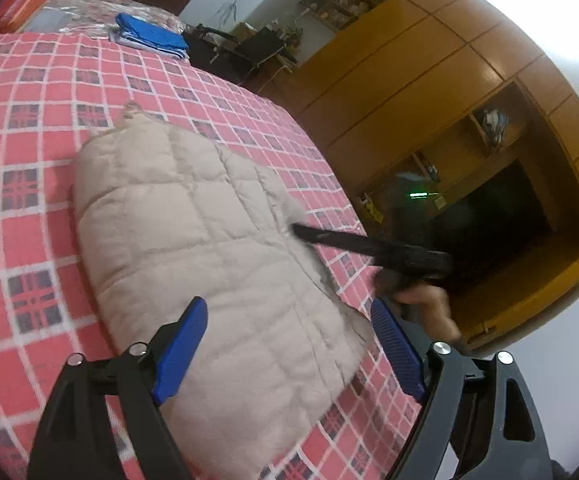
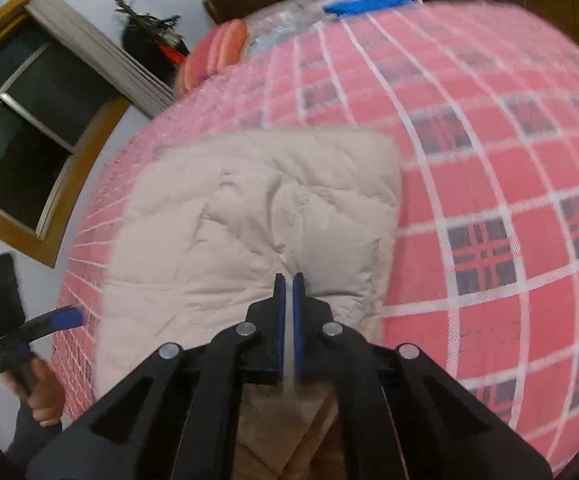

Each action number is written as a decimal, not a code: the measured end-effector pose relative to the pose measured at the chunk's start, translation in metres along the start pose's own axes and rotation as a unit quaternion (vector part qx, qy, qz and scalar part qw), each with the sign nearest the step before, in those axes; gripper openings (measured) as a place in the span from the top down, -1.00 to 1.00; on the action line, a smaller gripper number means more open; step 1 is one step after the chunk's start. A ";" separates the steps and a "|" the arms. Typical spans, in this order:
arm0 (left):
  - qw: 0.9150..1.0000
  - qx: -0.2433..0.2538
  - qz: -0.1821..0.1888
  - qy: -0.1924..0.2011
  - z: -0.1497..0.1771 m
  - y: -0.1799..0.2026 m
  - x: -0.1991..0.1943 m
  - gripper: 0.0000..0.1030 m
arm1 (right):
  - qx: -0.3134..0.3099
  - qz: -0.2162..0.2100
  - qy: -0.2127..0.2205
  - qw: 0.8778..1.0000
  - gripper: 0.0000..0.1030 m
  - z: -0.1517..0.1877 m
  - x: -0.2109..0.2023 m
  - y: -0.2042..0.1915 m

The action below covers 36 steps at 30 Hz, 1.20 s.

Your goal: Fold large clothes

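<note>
Fingers first: on my right gripper [image 2: 288,280] the blue pads [image 2: 279,320] are pressed nearly together, with a thin strip of pale fabric between them, so I judge them clamped on the near edge of the beige quilted coat [image 2: 249,208]. My left gripper [image 1: 289,344] has its blue fingers [image 1: 181,348] spread wide apart and holds nothing; it hangs over the coat's near end, and I cannot tell that it touches it.

From the left wrist view the coat [image 1: 209,240] lies as a puffy, roughly rectangular bundle on the red checked bedspread [image 1: 29,120], close to the bed's side edge, and the right gripper [image 1: 301,232] comes in low at its far side, where the fabric looks blurred. I read this as mid-fold: one edge is pinched and the other hand is free.

What worries me is the padding. It is thick and springy, so a fold laid over may puff back open once I let go. The pinch looks to hold only a thin bite of fabric, which could slip free if I pull hard. The bundle also sits near the edge of the bed, so a drag toward me might take it partly off. Further up the bed lie a blue folded stack [image 1: 151,36] and an orange striped pillow [image 1: 25,0], well clear of the coat.
</note>
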<state>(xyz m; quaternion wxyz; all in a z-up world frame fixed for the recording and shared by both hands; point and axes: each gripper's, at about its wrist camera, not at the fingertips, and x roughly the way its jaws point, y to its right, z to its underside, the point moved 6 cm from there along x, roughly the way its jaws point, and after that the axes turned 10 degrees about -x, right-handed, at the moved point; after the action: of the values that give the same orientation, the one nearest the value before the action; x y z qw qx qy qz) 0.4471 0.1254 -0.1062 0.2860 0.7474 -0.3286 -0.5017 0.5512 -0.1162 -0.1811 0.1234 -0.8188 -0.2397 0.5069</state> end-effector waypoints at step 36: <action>0.986 -0.133 0.042 -0.093 0.062 -0.063 0.053 -0.89 | 0.091 -0.235 -0.059 0.966 -0.77 -0.011 0.040 0.006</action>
<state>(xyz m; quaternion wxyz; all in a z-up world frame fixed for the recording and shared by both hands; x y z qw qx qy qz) 0.4166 0.1169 -0.2042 0.3720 0.6383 -0.3151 -0.5958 0.5770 -0.1001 -0.2099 0.2991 -0.6929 -0.3854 0.5310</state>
